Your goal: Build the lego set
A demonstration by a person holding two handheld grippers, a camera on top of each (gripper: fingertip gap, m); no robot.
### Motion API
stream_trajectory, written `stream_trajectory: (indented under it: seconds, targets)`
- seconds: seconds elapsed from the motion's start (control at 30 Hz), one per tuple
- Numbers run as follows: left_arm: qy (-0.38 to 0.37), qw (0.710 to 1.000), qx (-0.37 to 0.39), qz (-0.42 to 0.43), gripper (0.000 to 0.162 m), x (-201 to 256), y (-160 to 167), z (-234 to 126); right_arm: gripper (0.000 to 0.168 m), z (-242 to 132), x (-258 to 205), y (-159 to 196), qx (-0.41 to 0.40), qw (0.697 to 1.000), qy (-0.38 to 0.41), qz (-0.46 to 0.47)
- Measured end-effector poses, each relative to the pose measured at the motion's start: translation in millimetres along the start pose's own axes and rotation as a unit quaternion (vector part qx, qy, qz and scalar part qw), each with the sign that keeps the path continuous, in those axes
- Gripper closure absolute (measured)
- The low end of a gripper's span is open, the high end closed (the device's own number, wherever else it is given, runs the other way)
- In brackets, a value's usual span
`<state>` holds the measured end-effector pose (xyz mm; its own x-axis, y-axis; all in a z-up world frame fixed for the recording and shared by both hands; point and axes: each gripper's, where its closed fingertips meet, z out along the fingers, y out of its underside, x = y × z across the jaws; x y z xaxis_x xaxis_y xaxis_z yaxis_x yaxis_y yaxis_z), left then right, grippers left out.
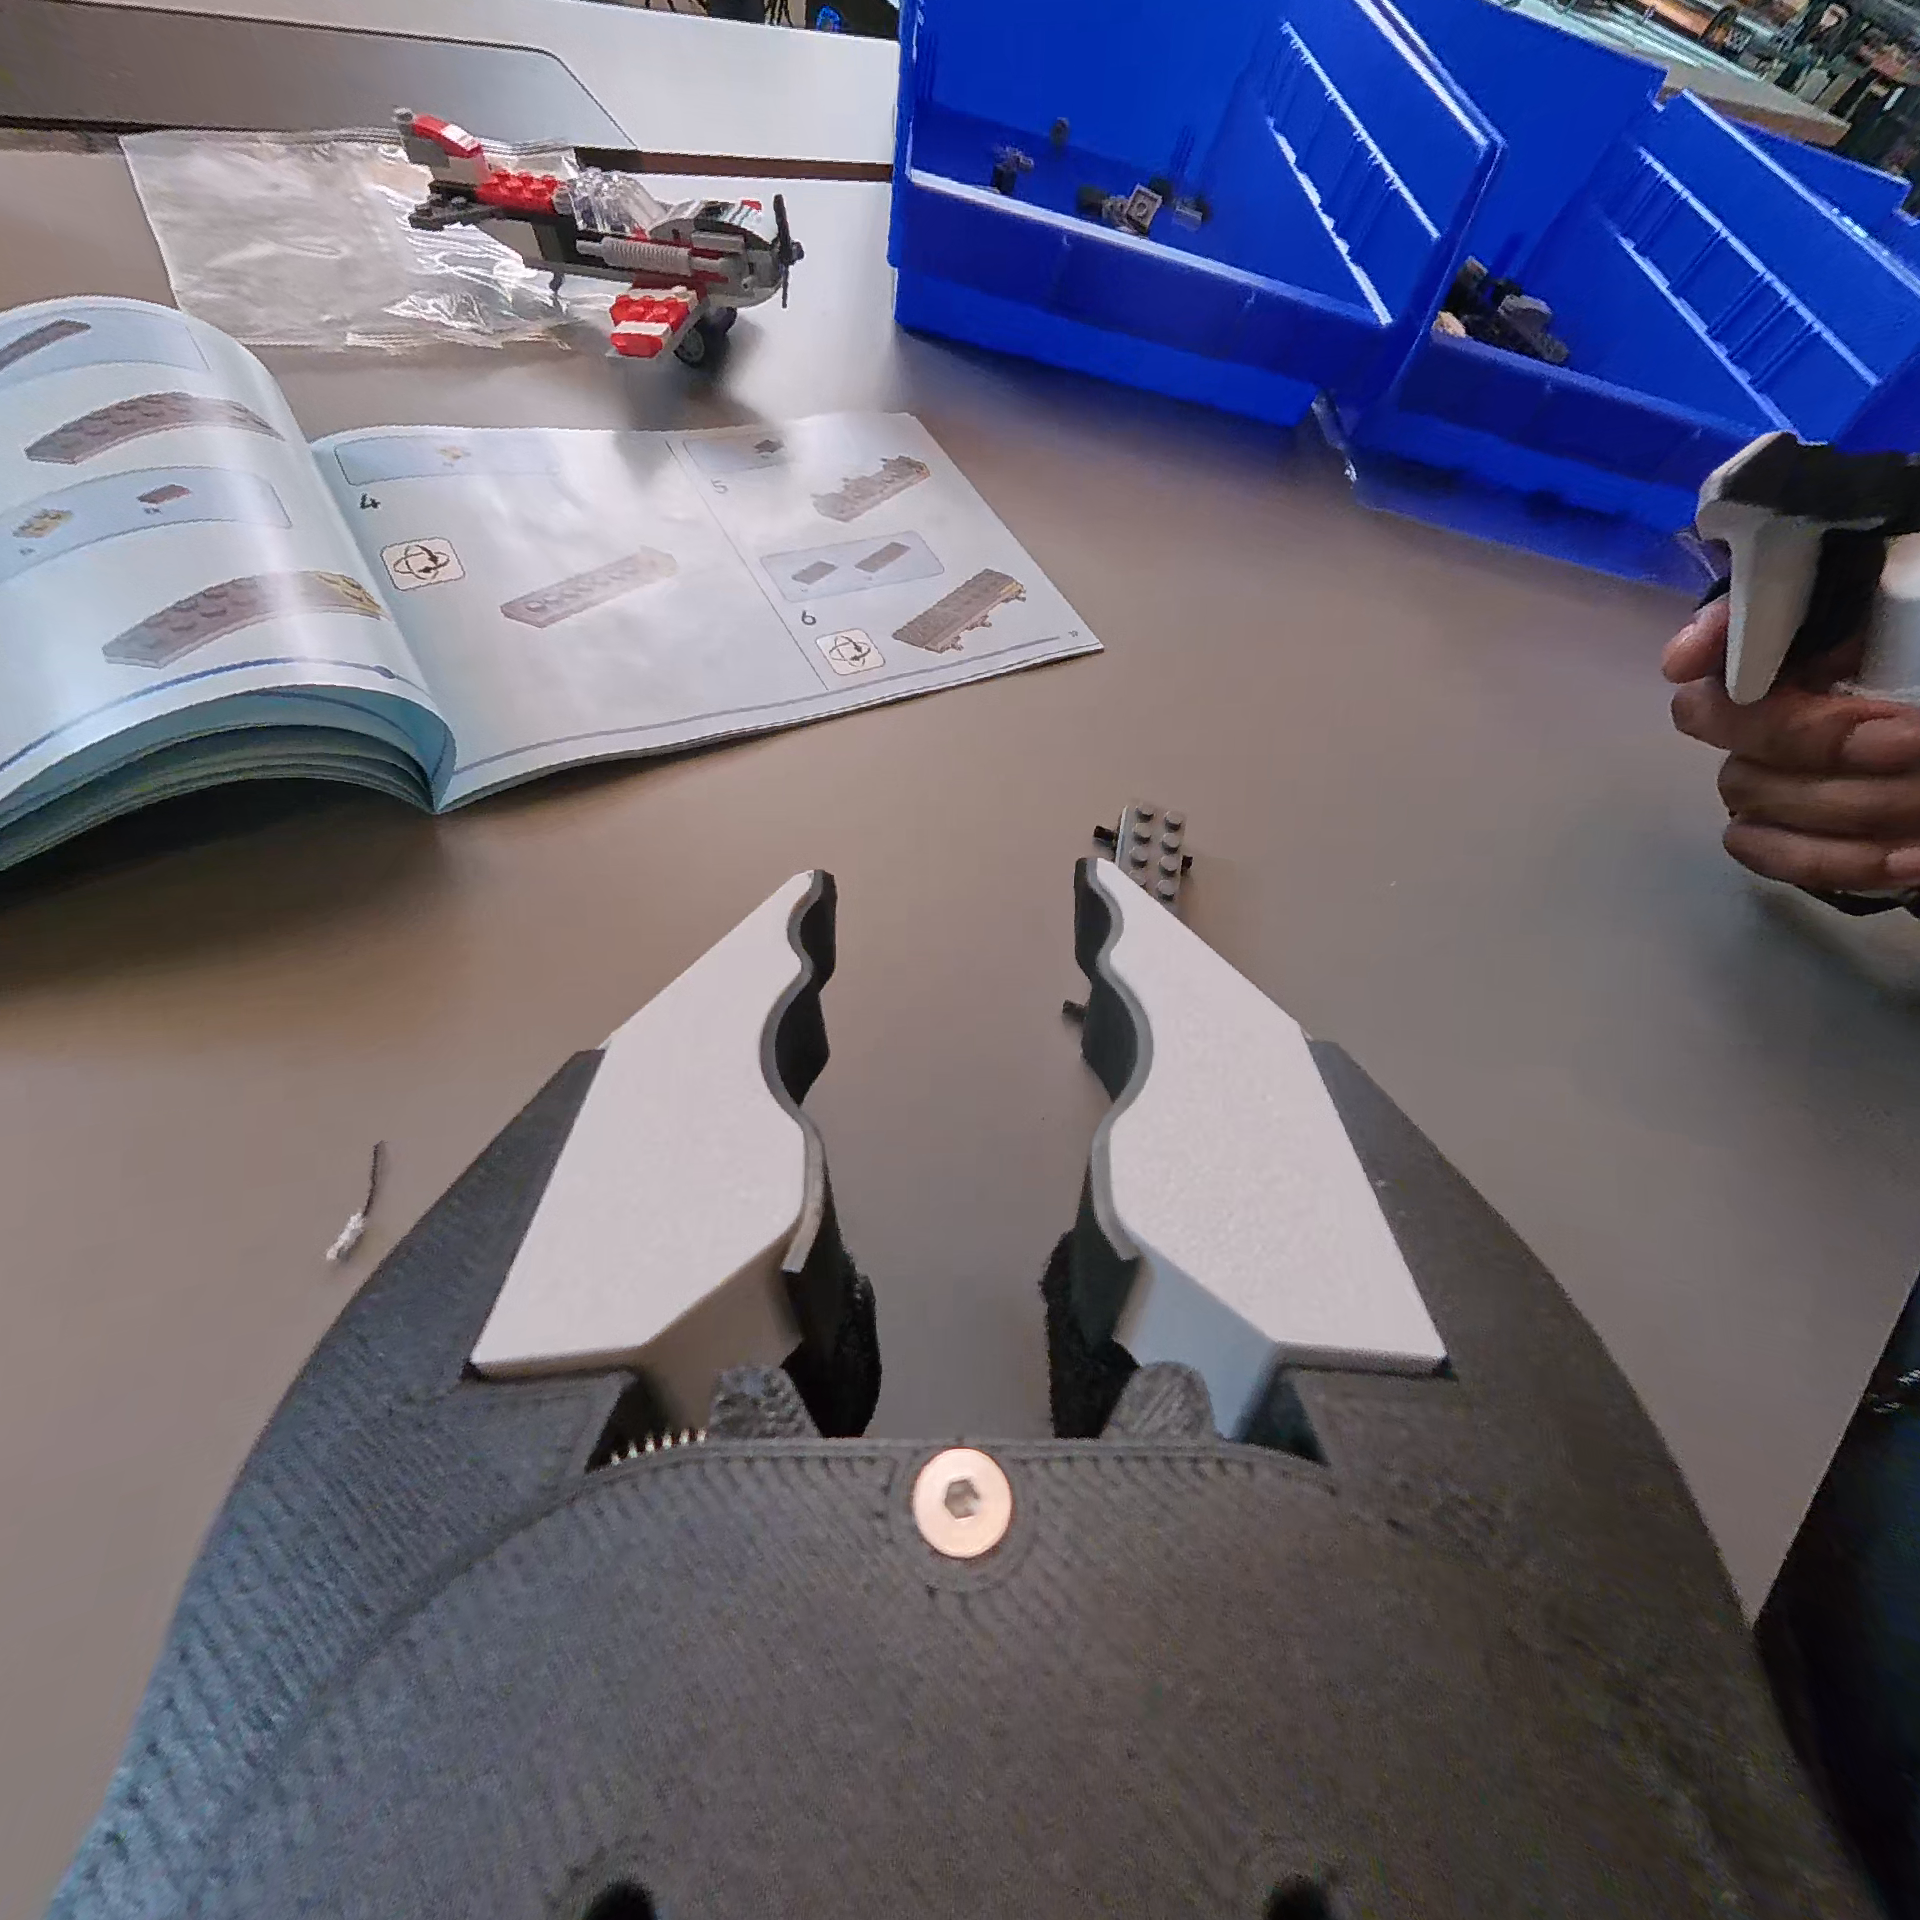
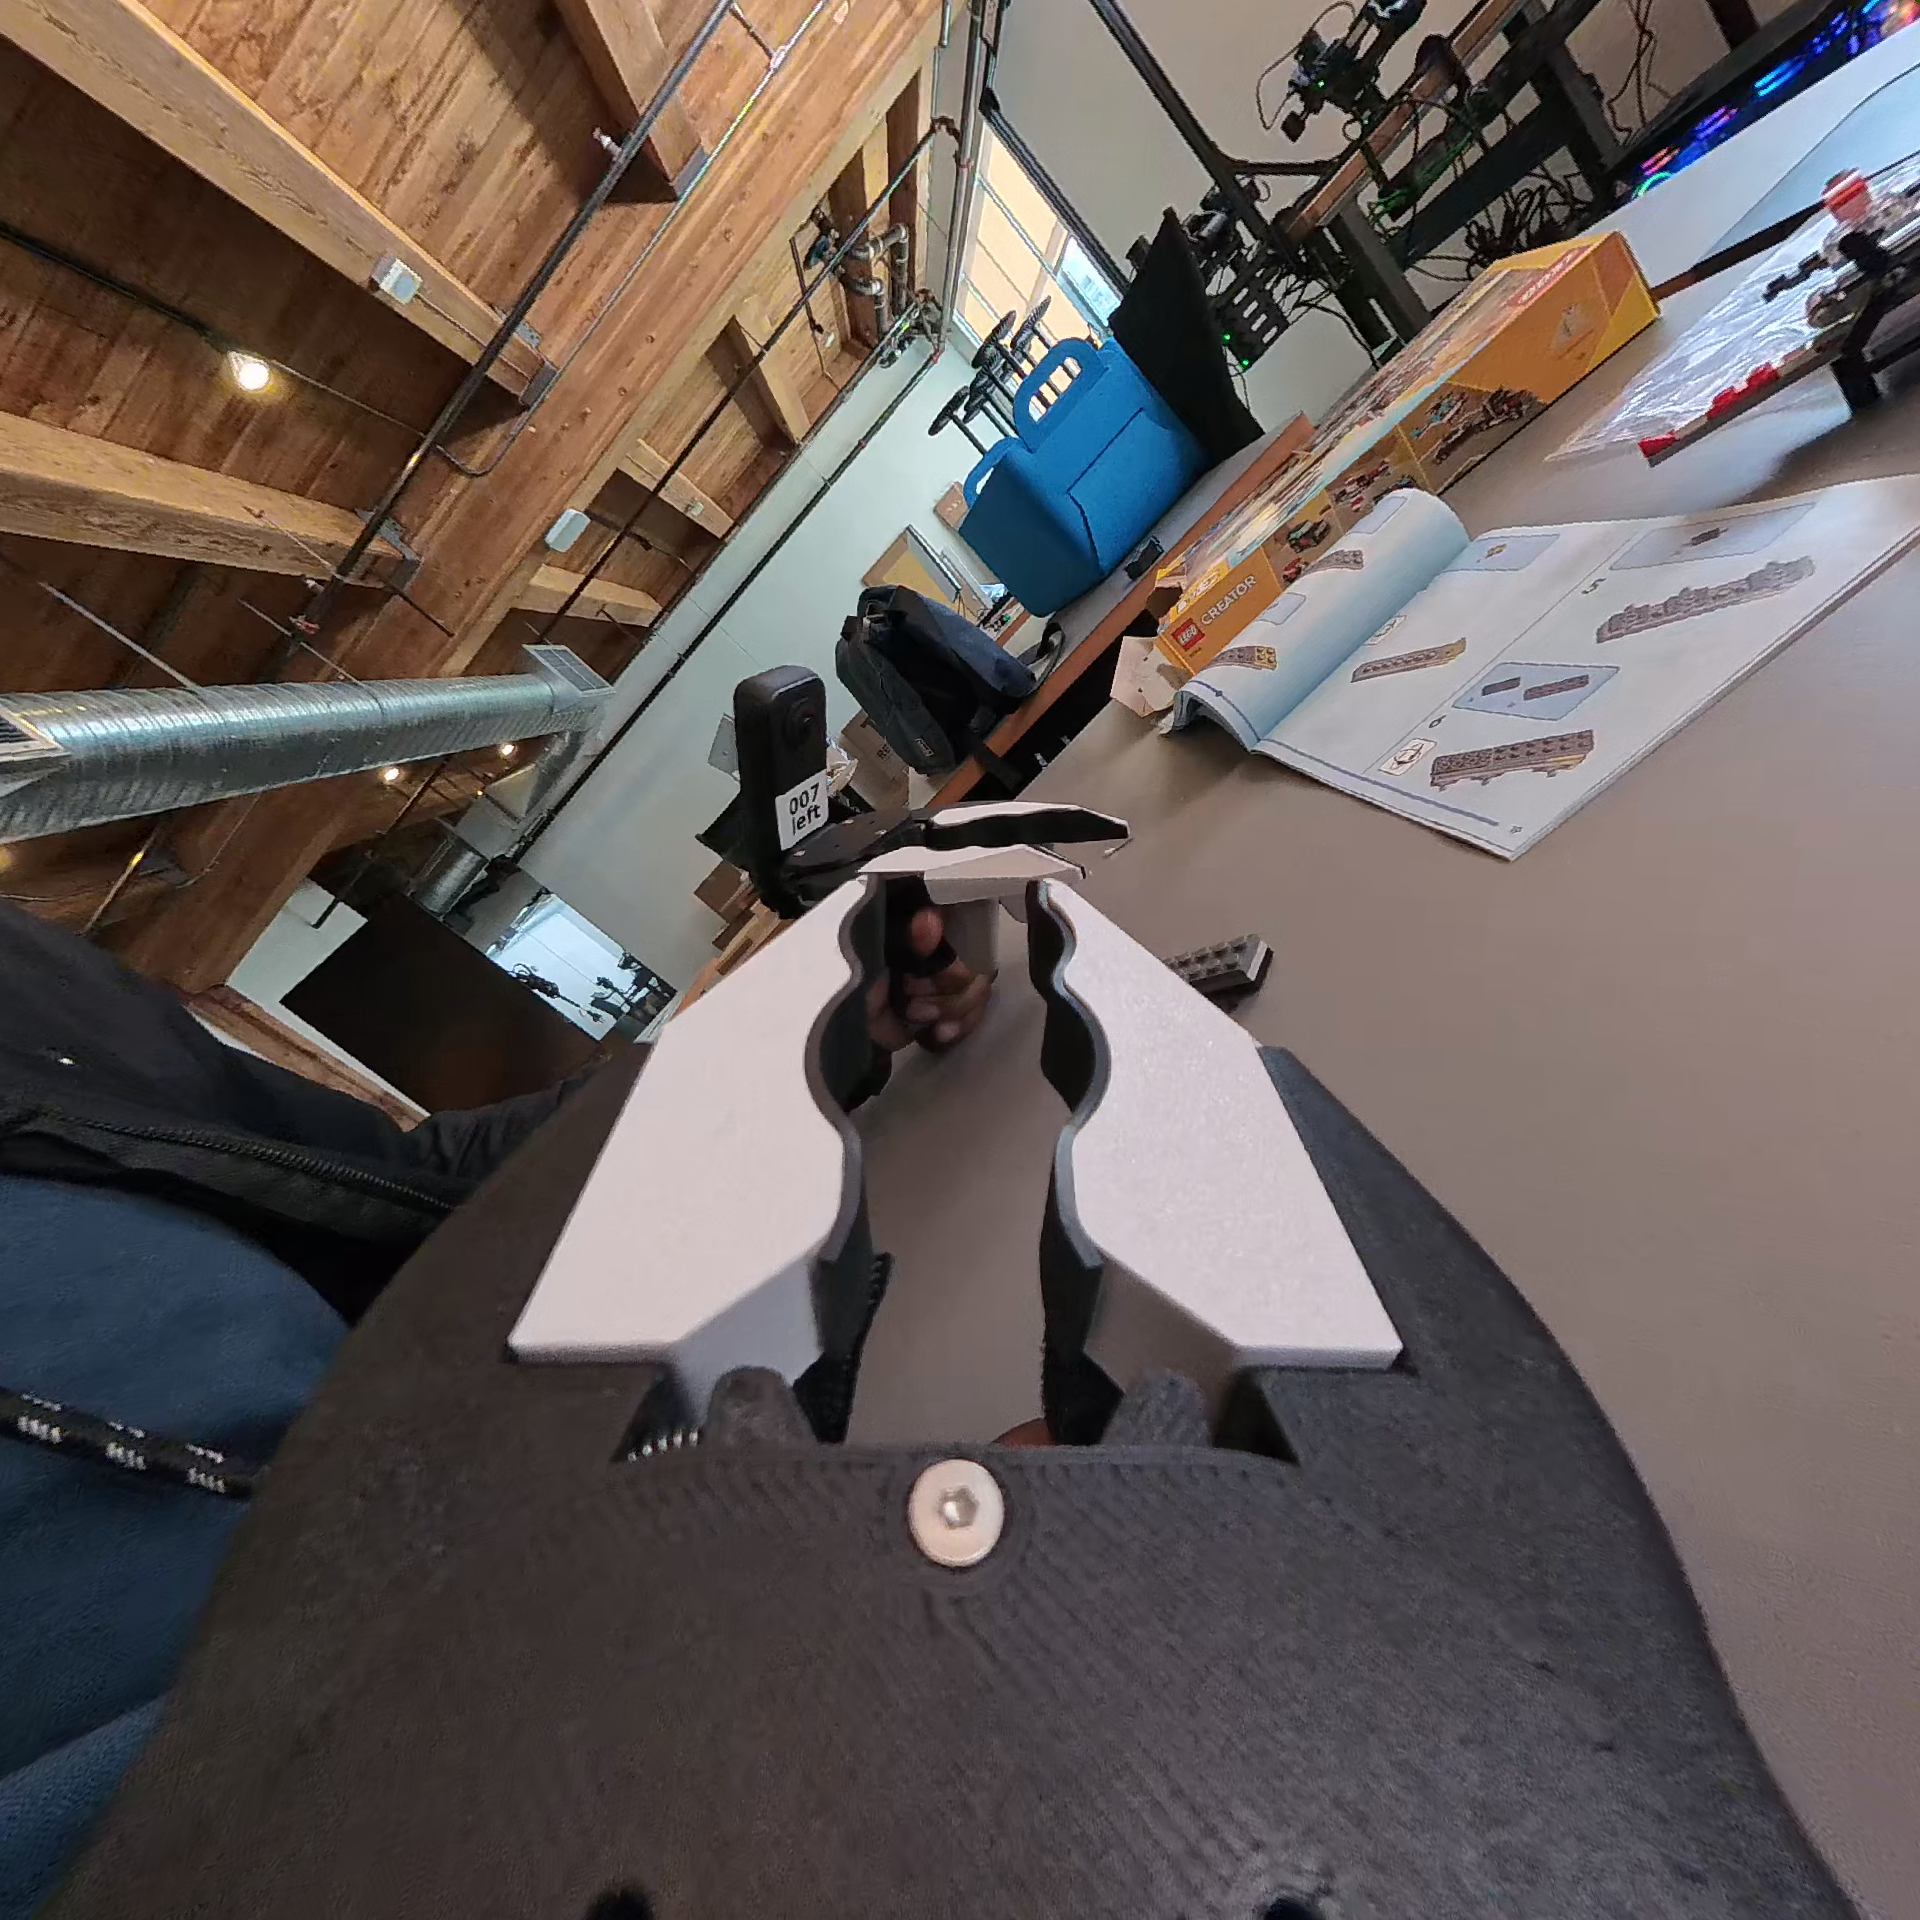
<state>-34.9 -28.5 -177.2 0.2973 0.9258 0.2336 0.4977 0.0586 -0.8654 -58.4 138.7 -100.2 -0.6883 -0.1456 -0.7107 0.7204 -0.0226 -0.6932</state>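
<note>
A small dark grey lego plate (image 1: 1153, 847) with studs up lies on the brown table, just beyond my left gripper's right fingertip. My left gripper (image 1: 956, 883) is open and empty, low over the table. A tiny black piece (image 1: 1072, 1008) lies beside its right finger. My right gripper (image 2: 951, 894) is open and empty, tilted on its side. In its view the grey plate (image 2: 1221, 961) lies just to the right of its fingertips, and the left gripper (image 2: 1091, 847) shows beyond. A hand holds the right gripper's body (image 1: 1766, 561) at the right edge.
An open instruction booklet (image 1: 520, 582) lies at the left. A built red and grey lego plane (image 1: 613, 249) stands on a clear plastic bag behind it. Blue parts bins (image 1: 1247, 229) holding small pieces stand at the back right. A yellow lego box (image 2: 1455, 384) lies behind the booklet (image 2: 1558, 665). The left gripper's tips are roughly 20 cm from the right gripper's. My right tips are about 15 cm from the small dark grey lego plate (image 1: 1153, 847), my left tips only 7 cm. Seen from the right wrist view (image 2: 1221, 968) as well.
</note>
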Motion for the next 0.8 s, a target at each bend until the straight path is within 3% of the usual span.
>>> stream_trajectory:
  seconds: [0.17,0.37,0.53,0.7,0.8]
  targets:
    - [-0.001,1.0,-0.008,0.024,0.115,3.2,-1.1,4.1,0.141,0.7,0.4,0.6,-0.001,1.0,-0.001,0.002]
    - [0.058,0.994,0.023,0.094,0.114,40.0,-60.6,41.7,0.141,1.4,3.5,2.7,-0.007,1.0,0.004,0.0]
    - [0.115,0.965,0.035,0.234,0.114,93.0,-148.0,96.5,0.141,5.9,5.8,9.5,-0.023,1.0,0.011,-0.012]
    - [0.168,0.9,-0.002,0.402,0.107,171.0,-211.8,173.6,0.14,11.7,8.2,16.0,-0.041,0.999,0.016,-0.021]
    - [0.233,0.901,-0.089,0.354,0.107,232.2,-220.3,223.6,0.141,13.2,11.1,18.0,-0.052,0.998,0.022,-0.028]
